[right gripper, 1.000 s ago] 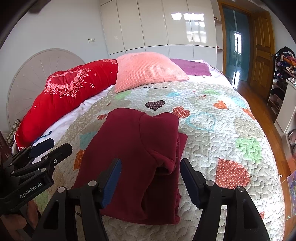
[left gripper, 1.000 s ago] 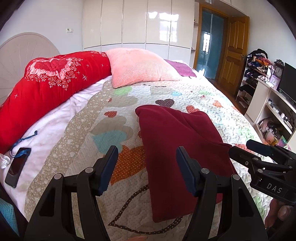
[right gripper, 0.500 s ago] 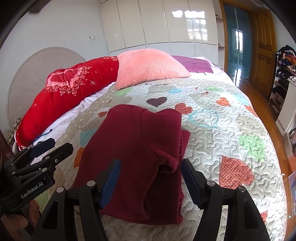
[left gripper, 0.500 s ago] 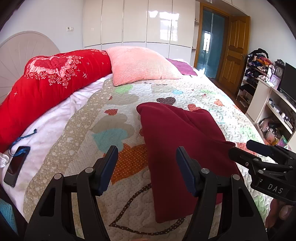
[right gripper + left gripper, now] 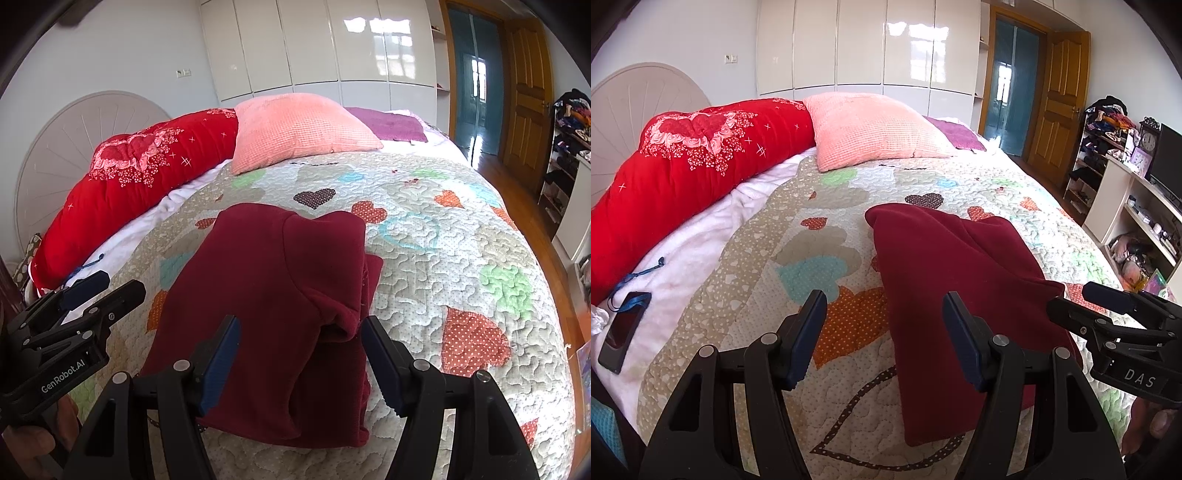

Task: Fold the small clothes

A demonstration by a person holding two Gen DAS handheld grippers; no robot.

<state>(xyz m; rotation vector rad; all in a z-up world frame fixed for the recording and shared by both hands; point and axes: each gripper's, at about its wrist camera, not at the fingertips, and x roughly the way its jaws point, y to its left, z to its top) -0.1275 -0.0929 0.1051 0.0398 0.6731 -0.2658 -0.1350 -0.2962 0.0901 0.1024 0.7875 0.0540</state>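
Right wrist view: both grippers' fingers released; garment lies lengthwise ahead of right gripper, lower centre.

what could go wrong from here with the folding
The dark red garment lies folded, but its right side is bunched in uneven layers; a careless pinch may take one layer and undo the fold. The quilt is soft, so the open right gripper or left gripper might snag it.

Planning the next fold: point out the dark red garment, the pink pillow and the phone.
Dark red garment point(image 5: 266, 295): right wrist view, middle of folded cloth.
Pink pillow point(image 5: 871, 129): left wrist view, centre.
Phone point(image 5: 622, 332): left wrist view, screen.
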